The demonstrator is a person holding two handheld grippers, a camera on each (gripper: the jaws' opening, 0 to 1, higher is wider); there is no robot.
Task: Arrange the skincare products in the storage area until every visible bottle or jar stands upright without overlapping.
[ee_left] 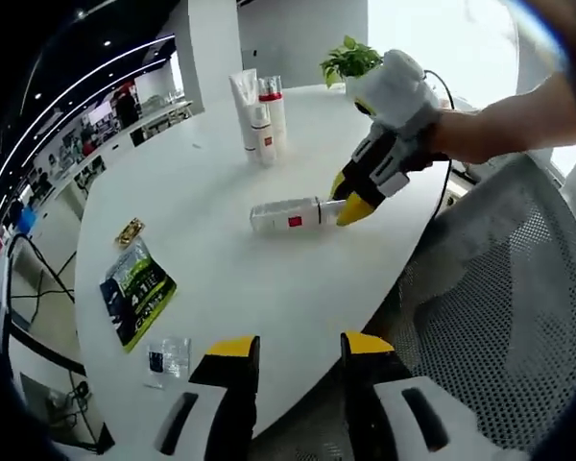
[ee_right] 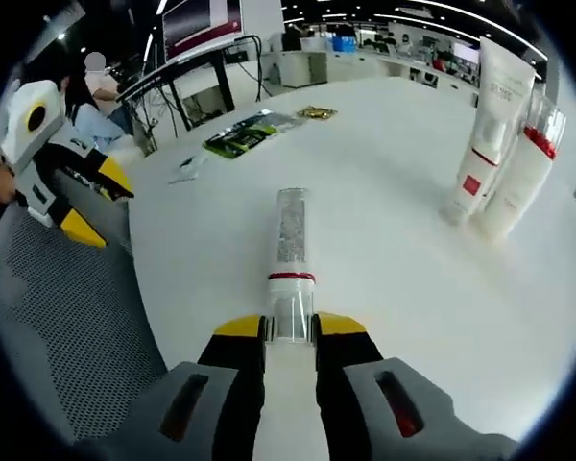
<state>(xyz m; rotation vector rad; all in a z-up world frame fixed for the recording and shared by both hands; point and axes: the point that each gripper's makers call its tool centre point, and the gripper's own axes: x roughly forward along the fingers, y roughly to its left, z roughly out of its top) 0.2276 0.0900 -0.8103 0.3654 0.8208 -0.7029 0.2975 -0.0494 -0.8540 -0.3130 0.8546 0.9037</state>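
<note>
Lying flat on the white table (ee_right: 394,317), clear bottle (ee_right: 291,264) with long axis toward 12 o'clock; right gripper (ee_right: 290,331) clamped on cap end. Left gripper (ee_left: 290,348) apart, idle, farther off.

A big round white table (ee_left: 269,279) holds everything. Far across it, three white bottles with red parts (ee_left: 258,113) stand up close together. A clear bottle (ee_left: 286,214) lies on its side near the middle of the table. Near the left edge lies a green and black packet (ee_left: 136,289). A small gold packet (ee_left: 129,230) lies just beyond it, and a small clear packet (ee_left: 167,359) lies nearer.
</note>
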